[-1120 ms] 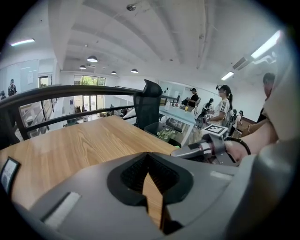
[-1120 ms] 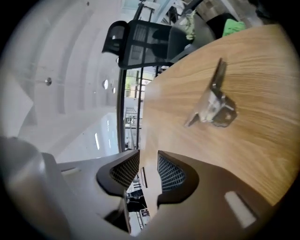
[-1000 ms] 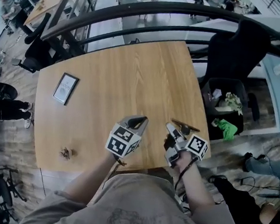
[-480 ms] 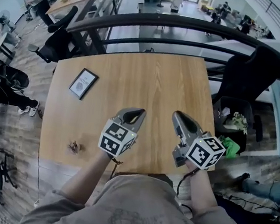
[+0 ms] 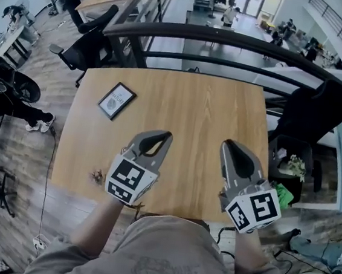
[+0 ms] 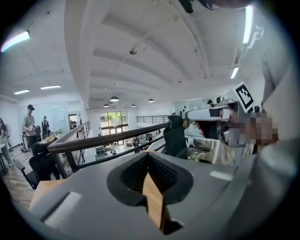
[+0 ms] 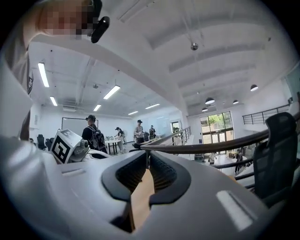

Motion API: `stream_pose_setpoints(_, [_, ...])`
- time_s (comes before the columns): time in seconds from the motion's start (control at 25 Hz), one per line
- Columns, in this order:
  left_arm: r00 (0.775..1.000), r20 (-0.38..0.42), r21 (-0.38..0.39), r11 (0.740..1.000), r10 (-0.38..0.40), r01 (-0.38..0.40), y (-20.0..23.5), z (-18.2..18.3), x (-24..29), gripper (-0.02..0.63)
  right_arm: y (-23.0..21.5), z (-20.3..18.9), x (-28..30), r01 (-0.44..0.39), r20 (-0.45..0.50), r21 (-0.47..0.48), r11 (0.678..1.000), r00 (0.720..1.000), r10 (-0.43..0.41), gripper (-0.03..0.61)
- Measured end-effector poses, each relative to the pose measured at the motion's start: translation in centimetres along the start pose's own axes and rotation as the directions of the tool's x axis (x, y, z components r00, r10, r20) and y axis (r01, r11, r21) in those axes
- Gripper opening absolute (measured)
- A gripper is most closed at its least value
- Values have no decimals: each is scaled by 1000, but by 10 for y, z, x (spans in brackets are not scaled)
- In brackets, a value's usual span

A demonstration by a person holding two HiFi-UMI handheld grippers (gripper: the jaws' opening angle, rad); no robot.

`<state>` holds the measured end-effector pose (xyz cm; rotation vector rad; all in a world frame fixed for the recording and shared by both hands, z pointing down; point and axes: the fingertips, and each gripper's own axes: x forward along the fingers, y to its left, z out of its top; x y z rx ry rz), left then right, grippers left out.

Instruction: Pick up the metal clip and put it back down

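Note:
No metal clip shows in any view; the spot near the table's right edge is covered by my right gripper. In the head view my left gripper [image 5: 166, 134] and right gripper [image 5: 226, 143] are held side by side above the near half of the wooden table [image 5: 186, 104], tips pointing away from me. The left gripper [image 6: 147, 153] has its jaws together with nothing in them. The jaws of the right gripper [image 7: 148, 152] are closing; their tips meet and nothing is between them. Both gripper views look out level across the room.
A black-framed card [image 5: 116, 101] lies at the table's far left. A small brown object [image 5: 98, 174] sits near the front left edge. A dark curved railing [image 5: 230, 39] runs behind the table. A black chair [image 5: 310, 117] and a bin [image 5: 289, 167] stand to the right.
The right gripper came up from the clip near the table's right edge and its jaws closed. Both grippers now sit higher and level. The clip has dropped out of sight.

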<state>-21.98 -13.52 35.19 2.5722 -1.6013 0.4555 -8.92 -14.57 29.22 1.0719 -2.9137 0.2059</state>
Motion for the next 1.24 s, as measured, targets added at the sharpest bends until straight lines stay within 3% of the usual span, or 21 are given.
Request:
stream_pose_setpoints(0.24, [997,52,-8,998,65,-64,14,12,-39,2,33,12,-1,-61,4,-52,997,998,62,18])
stream_pose_setpoints(0.6, [988,78,-36,990,137,-134,30,20,-79,2,61,9,12,-124,-33,-52,991,992,123,12])
stream_pose_setpoints(0.84, [986,78,-33,989,147,-145,32,18,-86,2,69,7,15,-128,-46,-90,988,991,125,12])
stream_pose_setpoints(1.24, [988,67,12,990,139,-140,26,24,-93,2,70,4,15,-126,-60,-71,989,991,122,12])
